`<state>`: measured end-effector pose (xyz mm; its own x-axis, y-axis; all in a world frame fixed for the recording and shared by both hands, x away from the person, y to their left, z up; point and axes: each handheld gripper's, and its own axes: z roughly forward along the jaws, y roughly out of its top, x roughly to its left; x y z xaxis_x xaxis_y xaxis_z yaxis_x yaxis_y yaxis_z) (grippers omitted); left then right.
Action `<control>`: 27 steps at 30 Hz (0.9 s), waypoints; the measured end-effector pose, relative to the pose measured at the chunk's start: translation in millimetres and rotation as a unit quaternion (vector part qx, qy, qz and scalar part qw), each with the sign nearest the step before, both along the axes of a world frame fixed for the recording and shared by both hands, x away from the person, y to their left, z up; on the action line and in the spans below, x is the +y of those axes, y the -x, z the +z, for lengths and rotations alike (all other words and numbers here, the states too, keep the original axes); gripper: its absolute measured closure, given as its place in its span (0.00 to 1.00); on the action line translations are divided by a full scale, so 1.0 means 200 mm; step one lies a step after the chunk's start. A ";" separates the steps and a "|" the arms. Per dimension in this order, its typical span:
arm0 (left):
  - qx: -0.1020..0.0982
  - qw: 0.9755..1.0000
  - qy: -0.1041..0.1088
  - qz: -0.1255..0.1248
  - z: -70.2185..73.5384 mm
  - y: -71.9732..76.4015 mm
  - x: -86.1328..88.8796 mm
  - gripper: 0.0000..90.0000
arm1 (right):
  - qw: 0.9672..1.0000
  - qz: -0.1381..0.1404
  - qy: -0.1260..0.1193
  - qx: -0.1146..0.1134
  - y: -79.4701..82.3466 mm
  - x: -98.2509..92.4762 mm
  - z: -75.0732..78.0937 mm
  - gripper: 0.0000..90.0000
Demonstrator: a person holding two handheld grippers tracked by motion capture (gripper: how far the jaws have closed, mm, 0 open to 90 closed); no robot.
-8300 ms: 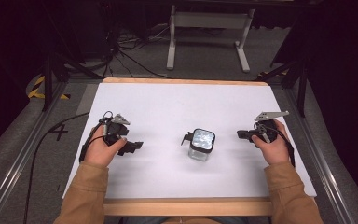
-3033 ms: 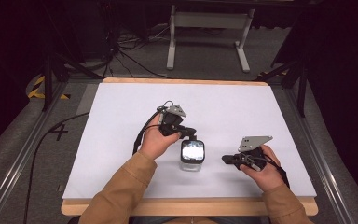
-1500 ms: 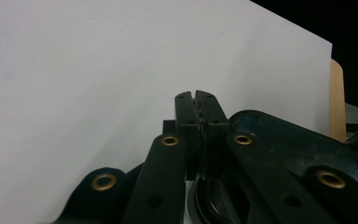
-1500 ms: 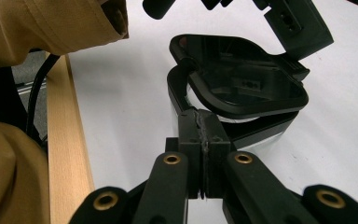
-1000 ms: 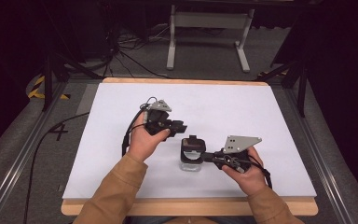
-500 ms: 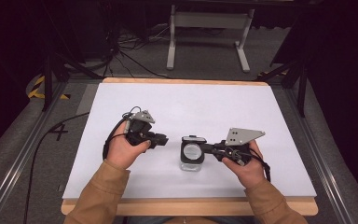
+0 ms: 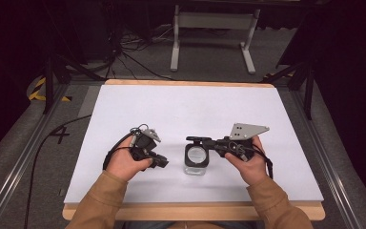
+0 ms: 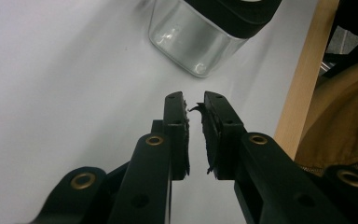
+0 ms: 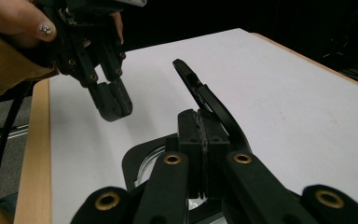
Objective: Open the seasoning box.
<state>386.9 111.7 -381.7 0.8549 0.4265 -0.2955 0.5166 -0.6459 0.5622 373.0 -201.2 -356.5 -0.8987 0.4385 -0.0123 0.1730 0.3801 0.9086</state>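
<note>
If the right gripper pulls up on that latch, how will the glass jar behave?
The glass jar looks empty with thick clear walls, so probably rigid and breakable. Square and squat, it seems unlikely to roll. With the right gripper clamped on its latch, an upward pull may lift or tilt it.

Lab: white-topped table (image 7: 181,109), loose floor cables (image 7: 138,45) (dark surroundings).

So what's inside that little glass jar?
The jar's clear glass walls show nothing inside. Its black lid covers the top, with the right hand-held gripper shut on the lid's clasp.
</note>
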 end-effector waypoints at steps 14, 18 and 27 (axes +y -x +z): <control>-0.008 1.000 0.003 -0.014 -0.14 0.00 -0.15 0.96 | 1.000 -0.018 -0.007 0.012 -0.09 0.00 -0.04 1.00; -0.008 1.000 0.004 -0.009 -0.15 0.00 -0.14 0.97 | 1.000 -0.024 -0.008 0.016 -0.11 0.00 -0.05 1.00; -0.030 0.999 0.028 0.017 -0.15 0.00 -0.16 0.96 | 0.999 -0.041 -0.012 0.014 -0.15 -0.01 -0.06 1.00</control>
<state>386.2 79.9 -412.2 0.8570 0.4397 -0.2687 0.5020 -0.5946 0.6281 402.8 -202.7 -369.5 -0.8591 0.5112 0.0240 0.2290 0.3421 0.9113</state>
